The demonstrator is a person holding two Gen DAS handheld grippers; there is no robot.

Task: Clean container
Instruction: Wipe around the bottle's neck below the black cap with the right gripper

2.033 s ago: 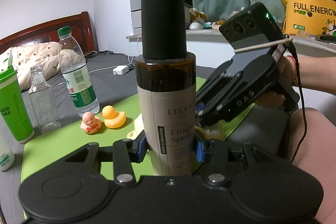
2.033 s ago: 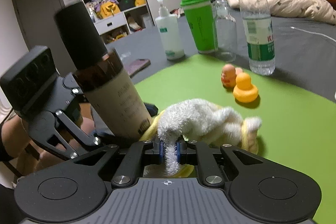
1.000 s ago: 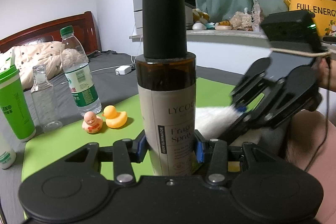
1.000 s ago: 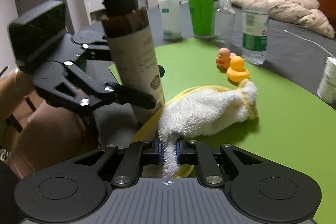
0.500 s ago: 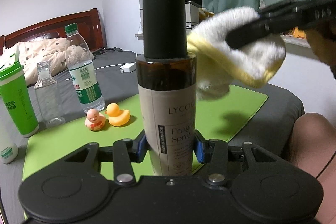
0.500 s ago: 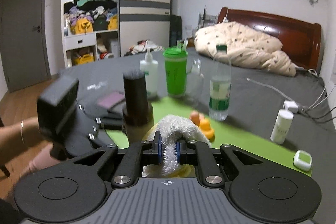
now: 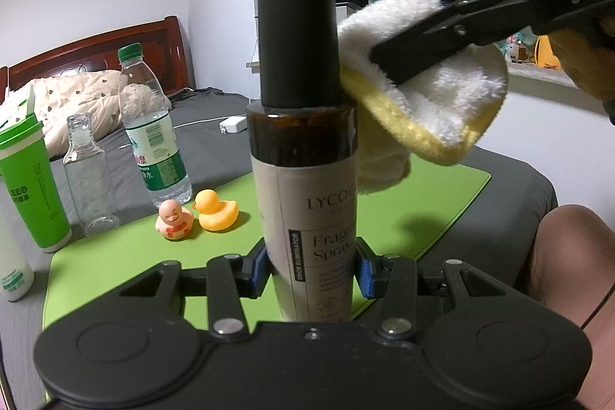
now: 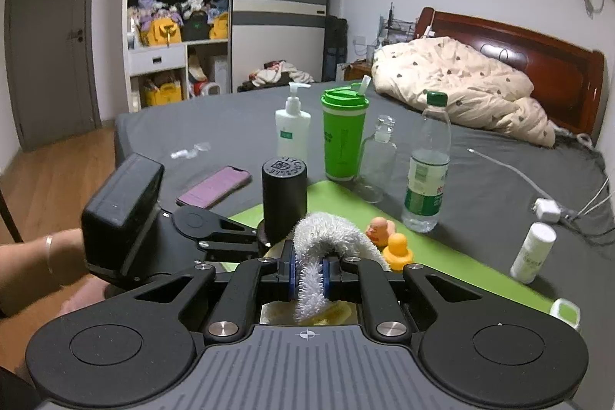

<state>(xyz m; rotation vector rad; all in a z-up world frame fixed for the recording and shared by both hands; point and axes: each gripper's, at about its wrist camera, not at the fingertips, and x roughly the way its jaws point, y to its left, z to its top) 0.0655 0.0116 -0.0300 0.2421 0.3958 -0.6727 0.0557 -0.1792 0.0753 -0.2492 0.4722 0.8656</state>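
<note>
Left tongs clamped on the spray bottle, pads either side of its lower label, bottle upright over the green mat. Bottle is brown with a pale label and a tall black cap; liquid level can't be read through the dark wall.

Right tongs closed on a cloth, white fluffy side up, yellow side underneath. Seen from the left tongs, the cloth is up at cap height and touching the right side of the cap and the bottle shoulder. Part of it hangs down behind the bottle.

Other containers, all on the grey bed or at the mat's far edge:
- water bottle, green cap, clear, about half full of water
- small glass bottle, no cap, looks empty
- green cup with lid and a straw spout, contents hidden
- white pump bottle, opaque
- small white bottle off to the right, near a charger

Two rubber ducks sit side by side on the mat, one pink, one yellow, just in front of the water bottle. A phone lies flat on the bed just beyond the left tongs' body.
</note>
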